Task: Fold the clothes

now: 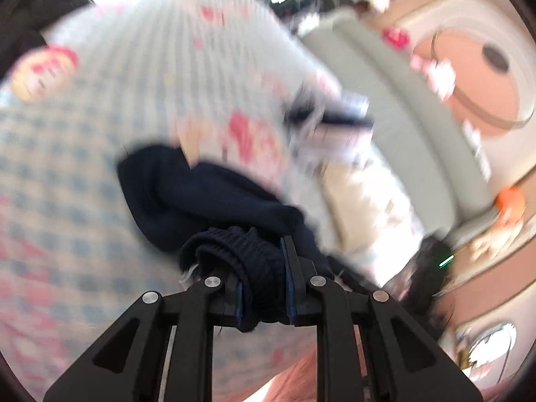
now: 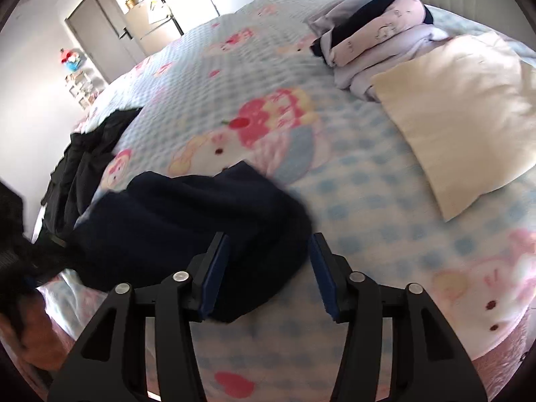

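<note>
A dark navy garment [image 1: 201, 197] lies bunched on the checked, cartoon-print bedspread [image 1: 67, 201]. My left gripper [image 1: 263, 288] is shut on the garment's ribbed elastic band [image 1: 241, 261], which bulges between the fingers; this view is blurred by motion. In the right wrist view the same navy garment [image 2: 187, 227] spreads low on the bedspread [image 2: 368, 217]. My right gripper [image 2: 269, 278] is open, its left finger over the cloth's near edge and its right finger over bare bedspread.
A cream folded piece [image 2: 459, 114] lies at the right. Behind it sits a stack of folded clothes [image 2: 378, 43] in lilac, pink and navy. A black garment heap [image 2: 90, 154] lies at the bed's left edge. A wardrobe [image 2: 100, 23] stands beyond.
</note>
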`<state>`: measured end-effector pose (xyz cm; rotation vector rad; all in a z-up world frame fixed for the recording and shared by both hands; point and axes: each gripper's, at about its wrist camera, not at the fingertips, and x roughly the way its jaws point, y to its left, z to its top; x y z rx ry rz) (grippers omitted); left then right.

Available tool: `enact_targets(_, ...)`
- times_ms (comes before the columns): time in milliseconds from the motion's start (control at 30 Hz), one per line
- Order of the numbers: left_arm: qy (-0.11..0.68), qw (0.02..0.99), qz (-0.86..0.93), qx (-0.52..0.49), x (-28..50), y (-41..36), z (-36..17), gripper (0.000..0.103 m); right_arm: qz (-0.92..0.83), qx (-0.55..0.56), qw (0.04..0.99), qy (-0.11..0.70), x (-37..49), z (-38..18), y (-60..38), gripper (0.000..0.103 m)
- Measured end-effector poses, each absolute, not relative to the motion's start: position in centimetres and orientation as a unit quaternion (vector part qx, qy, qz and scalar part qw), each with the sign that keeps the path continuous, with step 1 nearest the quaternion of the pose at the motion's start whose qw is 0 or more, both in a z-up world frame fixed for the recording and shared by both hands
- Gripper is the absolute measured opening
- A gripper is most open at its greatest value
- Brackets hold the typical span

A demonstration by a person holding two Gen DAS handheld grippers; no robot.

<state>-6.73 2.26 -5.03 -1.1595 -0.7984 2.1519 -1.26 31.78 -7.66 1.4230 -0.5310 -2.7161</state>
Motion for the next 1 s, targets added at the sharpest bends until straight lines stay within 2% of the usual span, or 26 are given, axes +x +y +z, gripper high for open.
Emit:
enact_targets(67, -0.339, 0.288, 0.802, -0.399, -6.4, 0.1, -3.6, 0.019, -0.856, 0.474, 0.052, -0.200, -1.4, -7.9, 31.8, 0.057)
enact_targets(167, -0.364, 0.303, 0.790, -0.389, -5.8, -1.5, -3.6, 0.019, -0.798, 0.526, 0.173, -0.236, -2.1, -9.4, 29.6, 0.059)
enact_targets(233, -0.353, 0.283, 0.796, -0.403, -5.6, -1.5, -4.5, 0.019, -0.790, 0.543, 0.212, -0.189, -1.9, -10.0, 26.5, 0.060)
enact_targets(333, -0.365, 0.260, 0.787, -0.424, -5.1, -1.5, -6.6, 0.019, -0.782, 0.570, 0.211, -0.139, -2.0, -12.0, 22.8, 0.060)
enact_targets(500, -0.375, 0.246, 0.776, -0.443, -3.7, -1.4, -8.8, 0.020, -0.803, 0.539, 0.160, -0.198, -2.0, -12.2, 23.2, 0.062)
enact_targets(567, -0.373, 0.238, 0.780, -0.443, -2.9, -1.9, -9.1, 0.022, -0.816, 0.530, 0.135, -0.185, -2.0, -11.9, 23.6, 0.062)
enact_targets(600, -0.374, 0.232, 0.779, -0.446, -2.8, -2.2, -9.4, 0.024, -0.823, 0.526, 0.122, -0.179, -2.1, -11.8, 23.8, 0.062)
enact_targets(667, -0.376, 0.217, 0.777, -0.456, -3.0, -2.8, -10.3, 0.035, -0.824, 0.529, 0.102, -0.178, -2.2, -12.1, 24.4, 0.060)
enact_targets(700, -0.390, 0.214, 0.769, -0.460, -3.4, -3.2, -10.9, 0.048, -0.821, 0.533, 0.094, -0.181, -2.3, -12.4, 24.8, 0.060)
enact_targets(733, -0.406, 0.212, 0.759, -0.463, -3.7, -3.6, -11.6, 0.057, -0.819, 0.537, 0.086, -0.184, -2.3, -12.7, 25.2, 0.060)
enact_targets(833, -0.454, 0.207, 0.728, -0.471, -4.8, -4.8, -13.6, 0.065, -0.812, 0.542, 0.097, -0.195, -2.2, -12.8, 25.5, 0.060)
enact_targets(900, -0.485, 0.203, 0.706, -0.476, -5.5, -5.5, -15.0, 0.066, -0.803, 0.531, 0.124, -0.242, -1.9, -13.0, 25.8, 0.063)
enact_targets(967, -0.476, 0.201, 0.702, -0.490, -6.4, -4.9, -15.7, 0.064, -0.791, 0.521, 0.142, -0.288, -1.7, -13.4, 26.2, 0.063)
enact_targets(1000, -0.466, 0.198, 0.707, -0.494, -6.6, -4.6, -15.7, 0.063, -0.791, 0.525, 0.134, -0.284, -1.9, -13.7, 26.1, 0.063)
